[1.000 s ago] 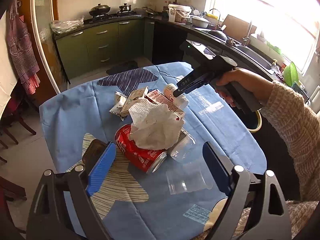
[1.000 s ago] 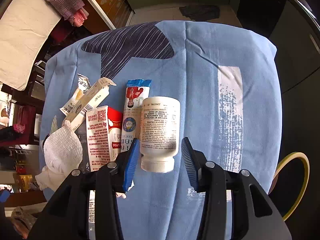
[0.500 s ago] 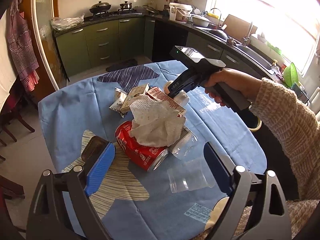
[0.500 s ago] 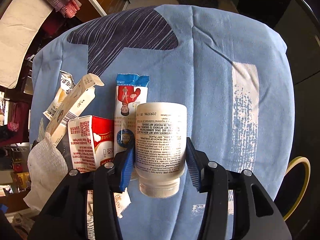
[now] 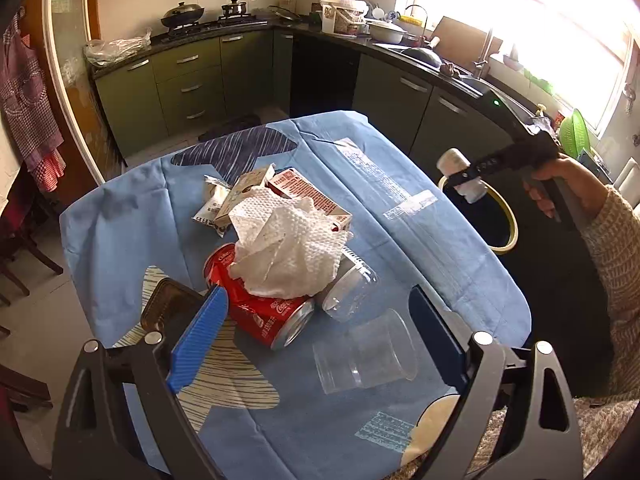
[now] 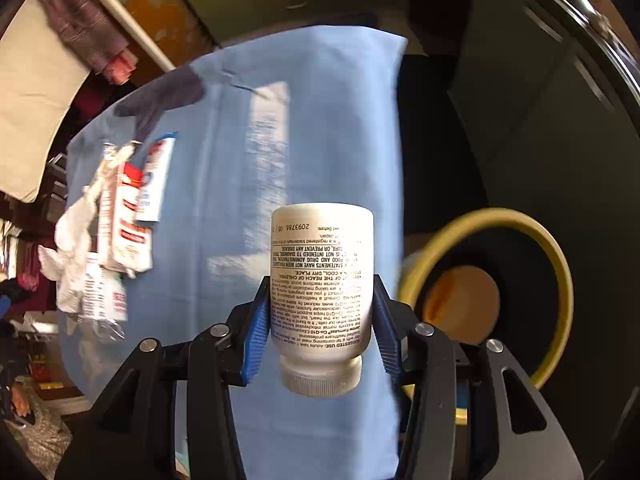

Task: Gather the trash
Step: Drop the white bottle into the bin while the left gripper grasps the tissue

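My right gripper [image 6: 322, 320] is shut on a white pill bottle [image 6: 322, 276], held in the air past the table's right edge, beside a yellow-rimmed bin [image 6: 556, 264]. The left wrist view shows the same bottle [image 5: 460, 174] in the right gripper [image 5: 466, 178], above the bin [image 5: 502, 216]. My left gripper [image 5: 316, 320] stands open over the near side of the table. Ahead of it lie a red cola can [image 5: 260, 312], a crumpled paper towel [image 5: 288, 248], clear plastic cups [image 5: 364, 352] and a red-and-white carton [image 5: 308, 196].
The round table wears a blue cloth [image 5: 120, 236]. Snack wrappers [image 6: 154, 184] and a brown tin [image 5: 168, 308] lie among the trash. Kitchen counters [image 5: 400, 52] run along the back and right. A person's sleeve [image 5: 616, 280] reaches in at the right.
The right gripper closed on the pill bottle, lifted it off the cloth and carried it right, past the table's edge toward the bin. The left gripper has barely moved.
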Tool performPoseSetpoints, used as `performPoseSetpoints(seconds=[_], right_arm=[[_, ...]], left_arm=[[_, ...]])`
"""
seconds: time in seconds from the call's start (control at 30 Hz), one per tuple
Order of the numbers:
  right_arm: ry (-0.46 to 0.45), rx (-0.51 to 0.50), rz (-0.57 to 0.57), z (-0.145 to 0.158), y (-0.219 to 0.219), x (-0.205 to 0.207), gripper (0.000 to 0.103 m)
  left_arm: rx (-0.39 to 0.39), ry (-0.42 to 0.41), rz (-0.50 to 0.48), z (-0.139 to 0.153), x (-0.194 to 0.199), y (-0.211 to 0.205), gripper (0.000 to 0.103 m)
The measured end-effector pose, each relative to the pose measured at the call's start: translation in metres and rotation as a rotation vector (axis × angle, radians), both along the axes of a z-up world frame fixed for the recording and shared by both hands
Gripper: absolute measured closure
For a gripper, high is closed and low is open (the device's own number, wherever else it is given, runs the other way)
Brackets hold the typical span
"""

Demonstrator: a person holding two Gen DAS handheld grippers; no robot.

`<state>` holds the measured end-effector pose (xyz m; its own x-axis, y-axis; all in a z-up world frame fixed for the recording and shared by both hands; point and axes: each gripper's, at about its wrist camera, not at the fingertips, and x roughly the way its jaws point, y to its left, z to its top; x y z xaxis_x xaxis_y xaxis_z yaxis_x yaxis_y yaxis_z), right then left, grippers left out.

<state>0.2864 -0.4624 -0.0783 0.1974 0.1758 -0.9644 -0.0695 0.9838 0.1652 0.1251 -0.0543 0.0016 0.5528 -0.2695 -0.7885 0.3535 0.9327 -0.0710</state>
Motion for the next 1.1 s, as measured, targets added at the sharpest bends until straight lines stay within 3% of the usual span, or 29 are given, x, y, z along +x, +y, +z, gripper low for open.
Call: performPoseSetpoints(seconds=[0.2, 0.3, 0.43, 0.7, 1.1], right_arm=[[0.101, -0.023, -0.193, -0.063, -0.101, -0.020, 0.056], [0.125, -0.018, -0.241, -0.085, -0.122, -0.016, 0.056], [0.107, -0.044, -0.269, -0.087, -0.136, -0.011, 0.053], [0.041, -0.002, -0.215, -0.057, -0.121, -0.026, 0.052], [0.028, 0.028, -0.087, -0.046, -0.067, -0.032, 0.049]], left_arm=[[0.018, 0.013, -0.010, -0.004, 0.006, -0.010, 0.016], [0.033, 0.021, -0.001, -0.006, 0.009, -0.010, 0.016], [0.049, 0.030, 0.012, -0.006, 0.012, -0.008, 0.016], [0.104, 0.037, -0.008, -0.022, 0.029, -0.013, 0.010], [0.146, 0.076, -0.002, -0.043, 0.083, -0.019, 0.009]])
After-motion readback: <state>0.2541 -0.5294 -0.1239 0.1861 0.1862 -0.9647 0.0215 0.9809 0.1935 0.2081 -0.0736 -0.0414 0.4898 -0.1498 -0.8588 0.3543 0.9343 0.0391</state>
